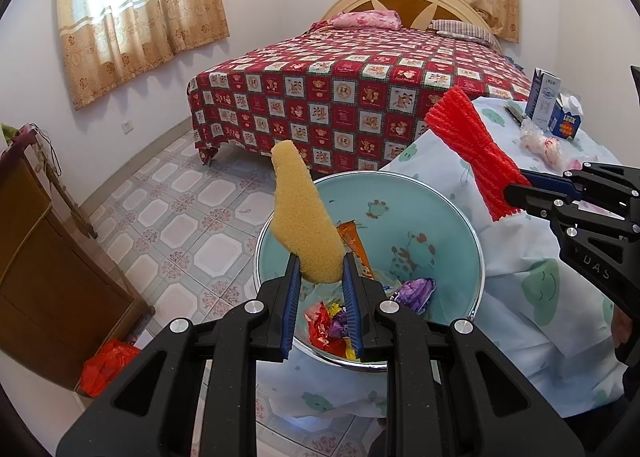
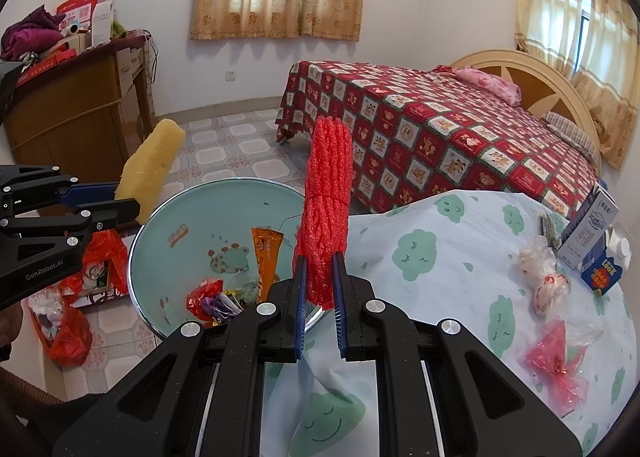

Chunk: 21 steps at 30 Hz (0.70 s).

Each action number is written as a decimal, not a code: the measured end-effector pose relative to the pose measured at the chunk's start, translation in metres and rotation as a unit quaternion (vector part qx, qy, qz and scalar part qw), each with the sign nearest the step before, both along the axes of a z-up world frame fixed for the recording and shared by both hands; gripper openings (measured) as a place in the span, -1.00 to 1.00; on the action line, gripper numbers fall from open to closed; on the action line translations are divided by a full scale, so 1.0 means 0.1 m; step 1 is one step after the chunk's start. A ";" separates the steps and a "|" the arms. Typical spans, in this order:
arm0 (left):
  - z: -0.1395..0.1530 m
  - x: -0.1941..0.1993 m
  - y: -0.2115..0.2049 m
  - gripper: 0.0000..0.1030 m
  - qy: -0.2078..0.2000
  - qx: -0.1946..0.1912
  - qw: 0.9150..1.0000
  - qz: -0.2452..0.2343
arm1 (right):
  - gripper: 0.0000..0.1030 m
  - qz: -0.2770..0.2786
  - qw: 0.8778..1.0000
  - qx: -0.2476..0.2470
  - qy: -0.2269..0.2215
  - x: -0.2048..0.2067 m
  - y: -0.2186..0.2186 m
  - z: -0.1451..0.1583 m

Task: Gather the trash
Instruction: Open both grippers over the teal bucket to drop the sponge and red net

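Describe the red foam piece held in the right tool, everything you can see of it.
The red foam net sleeve is a bright red, ribbed mesh tube of soft-looking foam, flattened and bunched at its middle. It stands nearly upright, its lower end pinched between the blue pads of the right tool, which is shut on it. It hangs in the air near the rim of the pale green basin, at the table's edge, and nothing but the pads touches it.

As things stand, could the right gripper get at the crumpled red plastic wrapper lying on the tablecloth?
Probably not yet: the right gripper is shut on the red foam net, so its jaws are occupied. The red plastic wrapper itself lies uncovered on the tablecloth, with nothing blocking the way.
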<state>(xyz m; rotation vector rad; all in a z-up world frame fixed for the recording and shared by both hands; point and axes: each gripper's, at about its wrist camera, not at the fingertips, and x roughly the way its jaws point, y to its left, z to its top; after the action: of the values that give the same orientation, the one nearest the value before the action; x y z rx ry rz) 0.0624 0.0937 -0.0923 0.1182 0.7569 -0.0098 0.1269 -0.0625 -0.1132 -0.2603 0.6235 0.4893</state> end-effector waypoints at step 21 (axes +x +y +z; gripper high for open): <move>-0.05 0.01 -0.14 -0.52 0.003 0.002 1.000 -0.014 | -0.76 0.017 1.000 0.001 -0.002 -0.03 0.05 -0.01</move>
<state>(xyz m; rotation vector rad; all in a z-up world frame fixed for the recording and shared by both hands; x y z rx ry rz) 0.0636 0.0801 -0.0977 0.1324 0.7610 -0.0352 0.1244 -0.0577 -0.1143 -0.2714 0.6152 0.5220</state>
